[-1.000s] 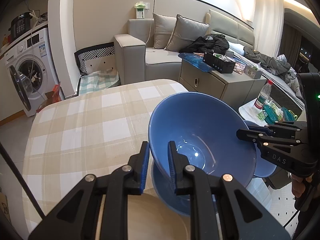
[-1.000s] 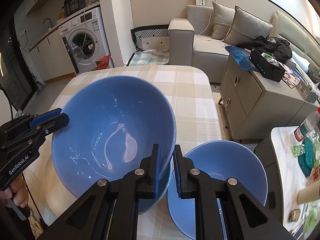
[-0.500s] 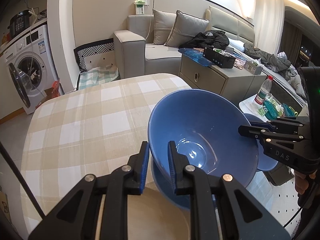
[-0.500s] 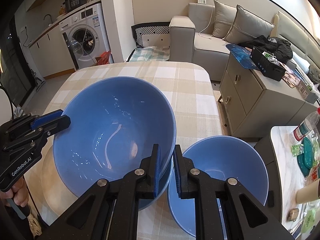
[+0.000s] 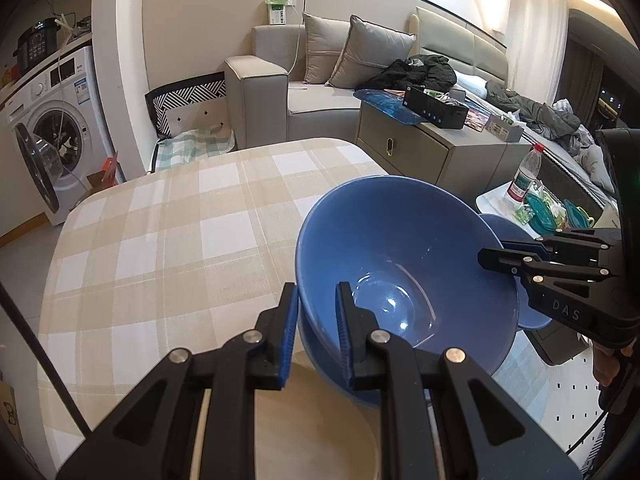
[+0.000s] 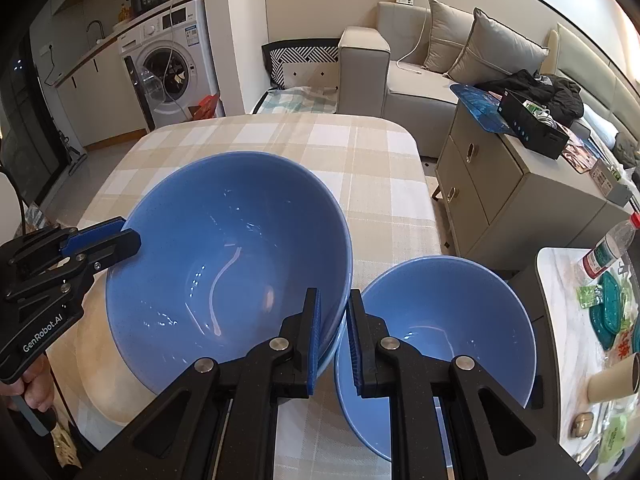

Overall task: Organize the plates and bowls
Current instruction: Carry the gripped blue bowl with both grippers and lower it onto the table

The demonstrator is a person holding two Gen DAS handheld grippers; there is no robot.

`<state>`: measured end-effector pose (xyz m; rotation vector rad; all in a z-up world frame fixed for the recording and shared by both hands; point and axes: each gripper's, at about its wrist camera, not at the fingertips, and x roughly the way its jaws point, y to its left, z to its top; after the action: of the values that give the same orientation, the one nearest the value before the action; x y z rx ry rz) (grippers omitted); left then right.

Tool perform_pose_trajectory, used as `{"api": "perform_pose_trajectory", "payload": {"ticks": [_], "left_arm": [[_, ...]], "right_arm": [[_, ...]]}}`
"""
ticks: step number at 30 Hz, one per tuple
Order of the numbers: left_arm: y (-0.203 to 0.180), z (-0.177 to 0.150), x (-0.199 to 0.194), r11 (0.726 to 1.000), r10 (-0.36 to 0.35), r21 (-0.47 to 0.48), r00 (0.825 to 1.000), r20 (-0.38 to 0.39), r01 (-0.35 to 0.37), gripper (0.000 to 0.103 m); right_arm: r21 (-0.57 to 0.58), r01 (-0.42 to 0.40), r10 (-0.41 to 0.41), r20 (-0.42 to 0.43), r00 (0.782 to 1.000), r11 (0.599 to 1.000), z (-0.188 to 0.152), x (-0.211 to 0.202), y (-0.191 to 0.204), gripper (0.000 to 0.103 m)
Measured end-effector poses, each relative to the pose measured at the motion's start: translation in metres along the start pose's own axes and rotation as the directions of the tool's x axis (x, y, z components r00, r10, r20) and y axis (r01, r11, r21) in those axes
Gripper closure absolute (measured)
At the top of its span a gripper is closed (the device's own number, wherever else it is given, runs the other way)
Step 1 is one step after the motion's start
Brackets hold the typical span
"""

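Both tools are clamped on the same large glossy blue bowl (image 6: pixel 228 264), one on each side of its rim. The left tool (image 5: pixel 316 328) pinches the near rim in its own view, one blue pad outside the wall and one inside; from the right wrist it shows at the bowl's left edge (image 6: pixel 120 240), gripping the rim there. The right tool (image 6: pixel 332 332) grips the opposite rim, the wall caught between its pads – in the left view it reaches in from the right (image 5: pixel 496 258).

The large bowl is tilted and nested above another blue bowl (image 5: pixel 320 356) of which only a sliver of rim and wall shows beneath it. Under them lies a pale beige round plate (image 5: pixel 320 436) on the surface (image 6: pixel 360 168), which carries a beige-and-white checked cloth. A smaller blue bowl (image 6: pixel 436 332) stands just beside the large one, on its right in the right-wrist view – whether the two touch is hidden behind the tool.
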<state>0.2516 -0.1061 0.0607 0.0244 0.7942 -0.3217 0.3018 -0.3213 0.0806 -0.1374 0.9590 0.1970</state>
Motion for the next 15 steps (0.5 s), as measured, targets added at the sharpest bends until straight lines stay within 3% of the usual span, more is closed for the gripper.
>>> {"api": "perform_pose_trajectory", "payload": {"ticks": [15], "left_arm": [[0.0004, -0.0078, 0.0056, 1.0, -0.004, 0.002, 1.0, -0.024, 0.004, 0.087]], "right_arm": [[-0.011, 0.01, -0.01, -0.02, 1.0, 1.0, -0.0089, 0.0062, 0.0024, 0.09]]}}
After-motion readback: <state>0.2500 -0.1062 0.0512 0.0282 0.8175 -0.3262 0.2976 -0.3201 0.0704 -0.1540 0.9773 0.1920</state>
